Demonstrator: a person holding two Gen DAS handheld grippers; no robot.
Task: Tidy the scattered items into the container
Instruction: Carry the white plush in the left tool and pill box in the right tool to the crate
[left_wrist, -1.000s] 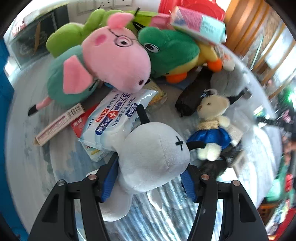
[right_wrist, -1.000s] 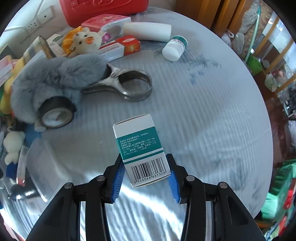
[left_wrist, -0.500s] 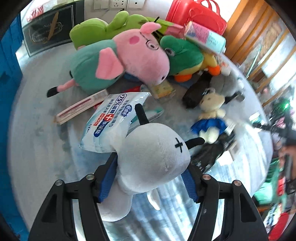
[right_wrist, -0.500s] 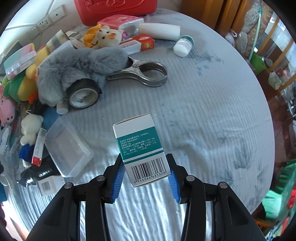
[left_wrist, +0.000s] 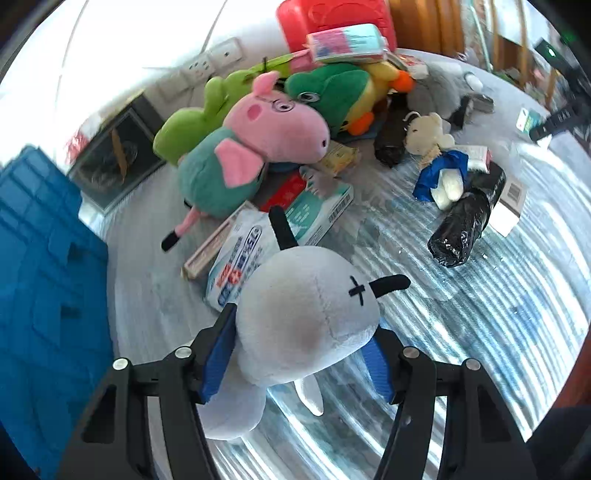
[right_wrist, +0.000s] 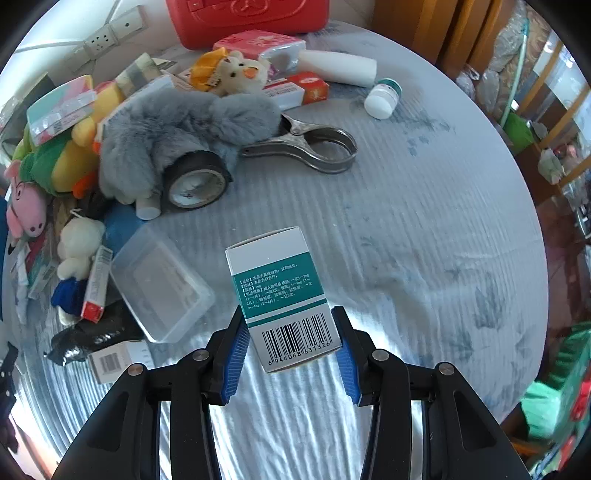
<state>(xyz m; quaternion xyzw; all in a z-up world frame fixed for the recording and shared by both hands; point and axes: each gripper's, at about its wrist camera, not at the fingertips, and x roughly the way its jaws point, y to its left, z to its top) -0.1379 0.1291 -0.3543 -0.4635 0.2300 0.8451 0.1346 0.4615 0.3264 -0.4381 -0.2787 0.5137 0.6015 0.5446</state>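
Cluttered surface (right_wrist: 424, 229): left gripper (left_wrist: 301, 354) clamps grey plush (left_wrist: 306, 314), right gripper (right_wrist: 291, 350) clamps medicine box (right_wrist: 282, 295); blue container (left_wrist: 40, 277) at 9 o'clock; soft plush may slip free

White wall sockets (right_wrist: 107, 35), wooden furniture (right_wrist: 424, 26), possibly a framed picture (left_wrist: 114, 155)
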